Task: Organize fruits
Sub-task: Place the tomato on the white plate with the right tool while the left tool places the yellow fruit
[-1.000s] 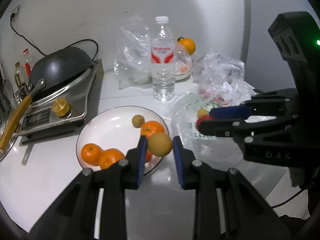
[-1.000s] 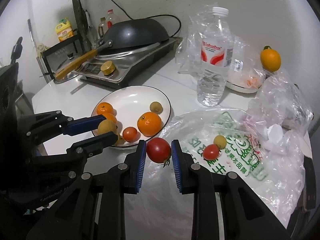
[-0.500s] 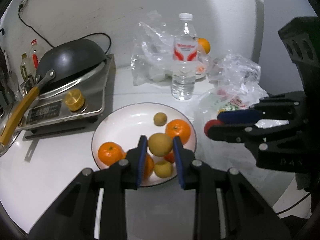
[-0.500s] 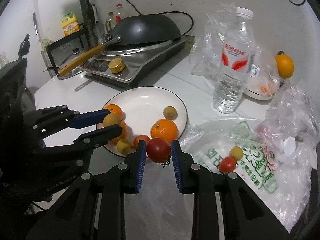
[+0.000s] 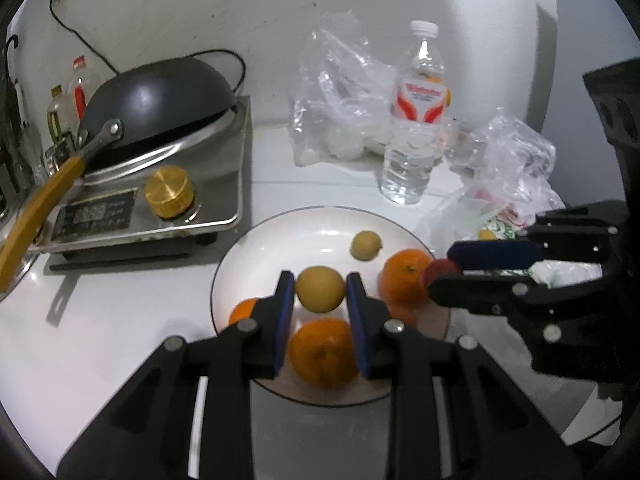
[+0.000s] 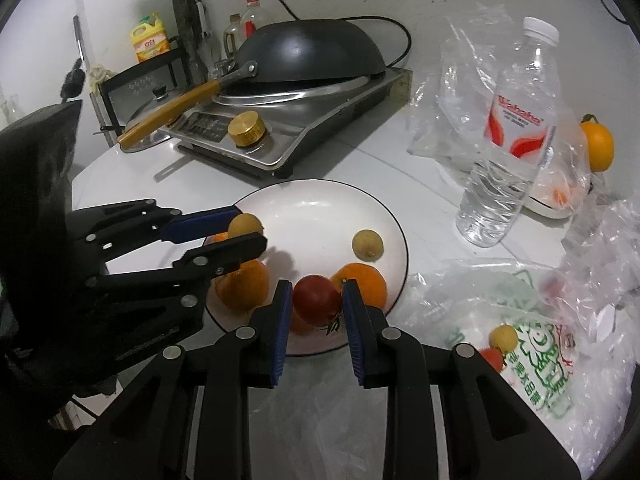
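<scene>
Jaws of the left gripper [image 5: 320, 294] clamp a yellow fruit [image 5: 320, 289] above the plate [image 5: 320, 220]; right gripper [image 6: 316, 300] pinches a tomato [image 6: 316, 299].

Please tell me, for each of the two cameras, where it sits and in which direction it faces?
Left wrist: sits on the left tongs, looks forward and down at the round white plate; own black fingers grip a yellowish round fruit.
Right wrist: sits on the right tongs, looks down at the same plate from its near right edge; own fingers grip a red tomato.
Shared: plate, clear water bottle, black wok, each other's tongs.
</scene>
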Action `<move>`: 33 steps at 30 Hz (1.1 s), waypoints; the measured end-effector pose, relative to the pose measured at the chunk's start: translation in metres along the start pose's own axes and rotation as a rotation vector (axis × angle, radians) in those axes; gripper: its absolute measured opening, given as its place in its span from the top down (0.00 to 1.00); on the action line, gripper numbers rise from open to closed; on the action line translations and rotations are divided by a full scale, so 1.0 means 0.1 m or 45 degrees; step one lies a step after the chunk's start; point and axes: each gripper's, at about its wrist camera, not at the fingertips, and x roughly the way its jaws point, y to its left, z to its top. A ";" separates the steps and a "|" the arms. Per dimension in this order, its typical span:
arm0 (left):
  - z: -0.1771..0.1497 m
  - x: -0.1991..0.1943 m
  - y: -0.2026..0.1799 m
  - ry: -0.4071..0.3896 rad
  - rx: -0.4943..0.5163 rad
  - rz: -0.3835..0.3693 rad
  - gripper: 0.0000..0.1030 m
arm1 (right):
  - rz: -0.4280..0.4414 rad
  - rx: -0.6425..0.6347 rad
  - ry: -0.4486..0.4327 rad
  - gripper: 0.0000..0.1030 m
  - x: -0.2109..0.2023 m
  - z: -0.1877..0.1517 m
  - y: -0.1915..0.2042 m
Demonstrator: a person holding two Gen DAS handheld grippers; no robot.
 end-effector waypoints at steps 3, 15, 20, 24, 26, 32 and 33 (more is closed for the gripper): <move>0.02 0.08 0.00 0.010 0.011 -0.007 0.74 | 0.007 0.003 0.000 0.73 0.04 0.02 0.01; 0.04 0.37 0.05 0.094 -0.012 -0.034 0.73 | 0.035 0.000 0.027 0.73 0.21 0.04 0.03; 0.06 0.34 0.09 0.074 -0.031 -0.036 0.72 | 0.037 -0.004 0.038 0.73 0.28 0.07 0.05; 0.06 0.25 0.17 0.041 -0.057 -0.026 0.71 | 0.035 0.001 0.047 0.73 0.33 0.08 0.07; 0.06 0.21 0.21 0.025 -0.068 -0.023 0.71 | 0.034 0.001 0.054 0.73 0.37 0.09 0.08; 0.03 0.09 0.35 -0.008 -0.101 0.003 0.71 | 0.031 0.004 0.076 0.73 0.46 0.11 0.12; 0.02 0.08 0.37 -0.010 -0.106 0.006 0.71 | 0.030 0.006 0.079 0.73 0.47 0.11 0.12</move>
